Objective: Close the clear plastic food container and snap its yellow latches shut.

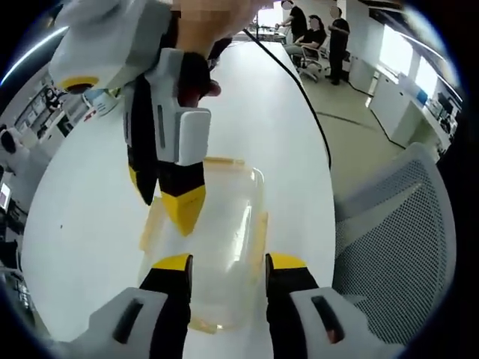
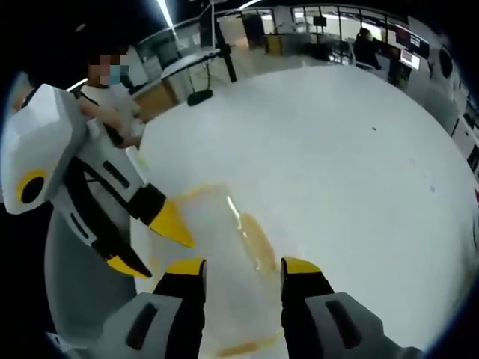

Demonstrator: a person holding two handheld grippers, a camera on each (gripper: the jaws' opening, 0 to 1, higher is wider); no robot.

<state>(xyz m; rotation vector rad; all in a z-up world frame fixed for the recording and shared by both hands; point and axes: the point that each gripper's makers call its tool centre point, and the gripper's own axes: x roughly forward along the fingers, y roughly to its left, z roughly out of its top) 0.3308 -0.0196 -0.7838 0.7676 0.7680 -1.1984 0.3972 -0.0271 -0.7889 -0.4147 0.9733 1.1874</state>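
Observation:
The clear plastic container (image 1: pixel 224 224) lies on the white table (image 1: pixel 90 217), its lid on top and yellow latches (image 1: pixel 259 235) along its edges. My left gripper (image 1: pixel 228 263) is open, its yellow-tipped jaws standing either side of the container's near end. The right gripper (image 1: pixel 165 203) comes down from the upper left, open, one yellow tip at the lid's left edge. In the right gripper view the container (image 2: pixel 224 224) runs up between my right gripper's (image 2: pixel 243 266) open jaws, a yellow latch (image 2: pixel 258 243) showing on it. The left gripper (image 2: pixel 150 245) reaches in from the left, open.
A grey mesh office chair (image 1: pixel 397 239) stands close by the table's right edge. A black cable (image 1: pixel 299 82) trails across the far end of the table. Several people (image 1: pixel 314 34) are at the back of the office. Bare white table (image 2: pixel 359 164) spreads around the container.

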